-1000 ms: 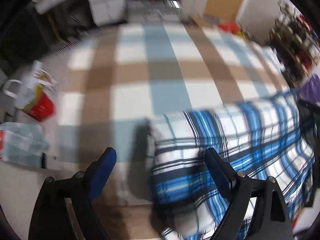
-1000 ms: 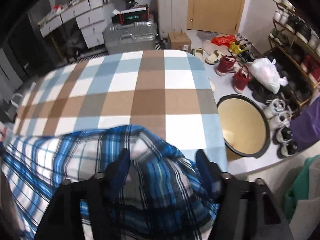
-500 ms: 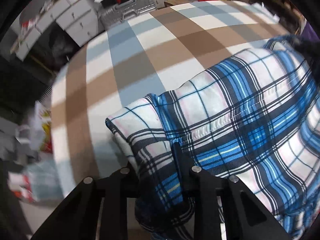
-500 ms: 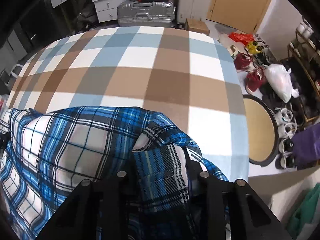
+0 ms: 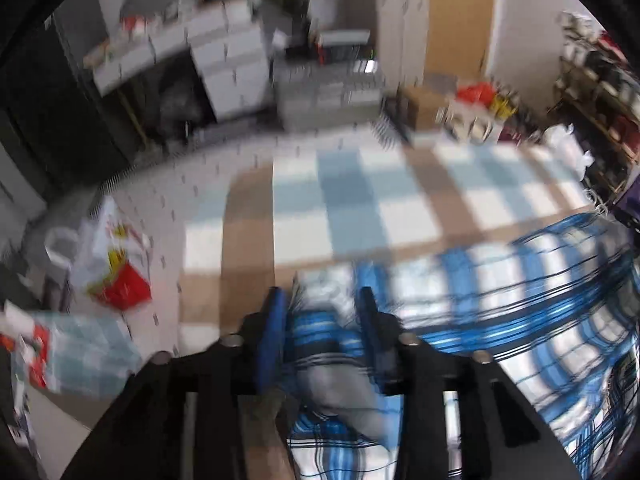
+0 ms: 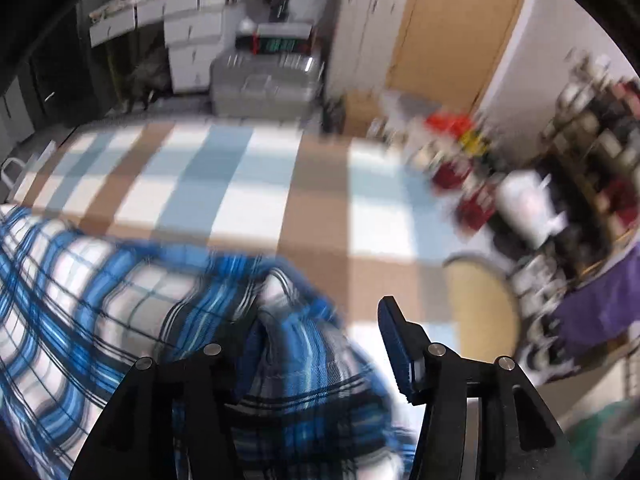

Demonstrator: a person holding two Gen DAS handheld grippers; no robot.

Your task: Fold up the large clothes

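Observation:
A blue, white and black plaid shirt (image 5: 500, 292) lies on a table covered in a brown, blue and white checked cloth (image 5: 360, 208). In the left wrist view my left gripper (image 5: 322, 312) has its blue-padded fingers partly apart with a bunched fold of the shirt between them. In the right wrist view the shirt (image 6: 120, 288) spreads to the left, and my right gripper (image 6: 320, 340) is open, with shirt fabric lying between its fingers. Both views are motion-blurred.
The checked cloth (image 6: 240, 184) stretches away behind the shirt. A round wooden stool (image 6: 476, 308) stands by the table's right edge, near shoes and a white bag (image 6: 528, 204). Bags (image 5: 116, 276) lie on the floor to the left. A silver suitcase (image 6: 264, 88) stands beyond.
Both grippers were shut on the shirt half a second ago; now their fingers have spread. Both cameras have tilted up, showing more of the room, with strong blur.

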